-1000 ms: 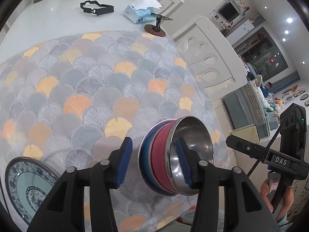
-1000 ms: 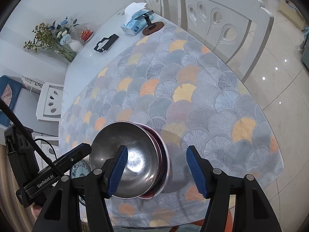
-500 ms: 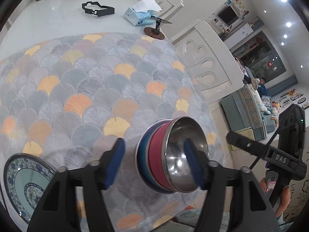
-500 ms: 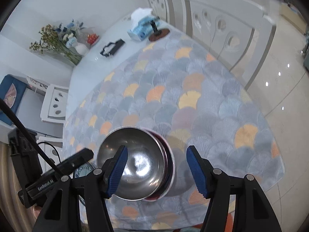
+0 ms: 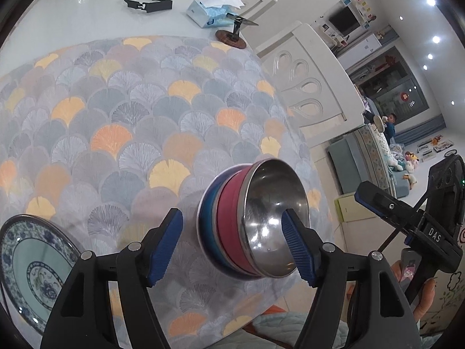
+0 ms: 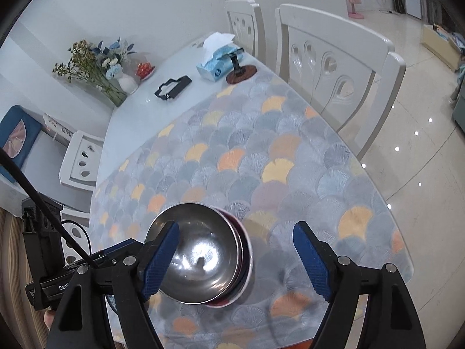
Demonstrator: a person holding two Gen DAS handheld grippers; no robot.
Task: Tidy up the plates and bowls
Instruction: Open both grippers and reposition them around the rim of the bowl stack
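As the left gripper (image 5: 232,244) hangs open over the nested bowls (image 5: 252,221), mouths up on the bench (image 5: 87,14), the plate (image 5: 32,264) sits apart, unstacked. From the right, the right gripper (image 6: 235,258) is opening, nothing held, around the steel bowl (image 6: 197,250).

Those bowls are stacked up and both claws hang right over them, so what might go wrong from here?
1. The stack of bowls sits near the table's front edge; a nudge might slide it off.
2. The left gripper has one finger over the steel bowl's rim, so it might catch it.
3. The right gripper is opening; its inner finger could clip the stack.
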